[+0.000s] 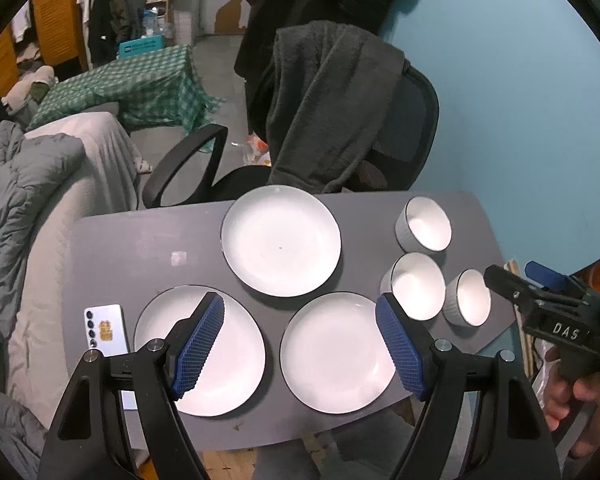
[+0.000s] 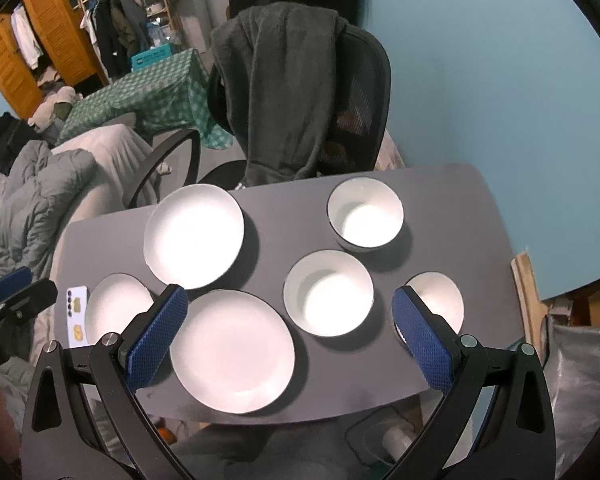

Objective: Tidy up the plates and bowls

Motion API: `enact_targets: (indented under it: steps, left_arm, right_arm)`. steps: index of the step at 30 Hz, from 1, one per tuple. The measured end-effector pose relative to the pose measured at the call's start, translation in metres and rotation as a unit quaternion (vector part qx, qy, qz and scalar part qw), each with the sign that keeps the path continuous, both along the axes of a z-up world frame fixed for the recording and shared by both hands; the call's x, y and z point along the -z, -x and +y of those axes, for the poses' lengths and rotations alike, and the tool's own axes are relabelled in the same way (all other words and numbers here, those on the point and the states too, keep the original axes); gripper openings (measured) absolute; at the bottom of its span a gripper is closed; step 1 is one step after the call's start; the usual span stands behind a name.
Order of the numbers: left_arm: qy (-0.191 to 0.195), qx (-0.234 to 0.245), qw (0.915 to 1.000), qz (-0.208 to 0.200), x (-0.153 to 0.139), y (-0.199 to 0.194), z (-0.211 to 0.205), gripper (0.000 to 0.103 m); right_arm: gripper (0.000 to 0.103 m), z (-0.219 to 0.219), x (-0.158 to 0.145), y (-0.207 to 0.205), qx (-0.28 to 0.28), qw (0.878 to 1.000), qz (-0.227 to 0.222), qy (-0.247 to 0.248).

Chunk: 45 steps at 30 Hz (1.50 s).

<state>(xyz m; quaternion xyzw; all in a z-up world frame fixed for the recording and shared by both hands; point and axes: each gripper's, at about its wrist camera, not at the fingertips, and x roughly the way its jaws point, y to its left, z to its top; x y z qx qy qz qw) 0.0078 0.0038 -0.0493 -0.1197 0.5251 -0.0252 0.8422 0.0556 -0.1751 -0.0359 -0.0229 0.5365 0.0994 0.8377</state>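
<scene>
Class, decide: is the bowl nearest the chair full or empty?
Empty: the bowl shows only its bare white inside, sitting upright on the table.

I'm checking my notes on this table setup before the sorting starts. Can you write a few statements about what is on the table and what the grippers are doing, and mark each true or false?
1. Three plates lie on the table: the far plate, the near plate and the left plate. True.
2. The three bowls are stacked inside each other. False: the far bowl, the middle bowl and the right bowl each stand apart on the table.
3. The left gripper holds a plate. False: it is open and holds nothing.
4. The right gripper is open. True.
5. A phone lies by the left plate. True.
6. The chair is bare. False: a dark garment hangs over it.
</scene>
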Motion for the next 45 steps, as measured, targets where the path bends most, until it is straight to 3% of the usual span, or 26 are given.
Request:
enact_targets:
  steps: [15, 27, 37, 39, 45]
  left_arm:
    - [-0.005, 0.056, 0.9973, 0.048, 0.084, -0.002, -0.025, 0.08]
    - [-0.012, 0.079, 0.9931, 0.085, 0.133, -0.017, -0.025, 0.079]
    - [-0.022, 0.122, 0.9869, 0.103, 0.156, -0.031, -0.041, 0.077]
    - [-0.021, 0.127, 0.9847, 0.117, 0.164, -0.036, -0.043, 0.065]
    - [-0.015, 0.143, 0.9799, 0.139, 0.177, -0.044, -0.047, 0.048]
  right_arm:
    - [0.101, -0.028, 0.087, 0.019, 0.023, 0.995, 0.094, -0.034]
    - [0.092, -0.026, 0.131, 0.027, 0.014, 0.99, 0.131, -0.044]
    - [0.065, -0.028, 0.161, 0.027, 0.001, 0.986, 0.161, -0.053]
    - [0.057, -0.031, 0.167, 0.026, 0.005, 0.983, 0.174, -0.06]
    - [0.04, -0.039, 0.175, 0.029, 0.008, 0.976, 0.2, -0.083]
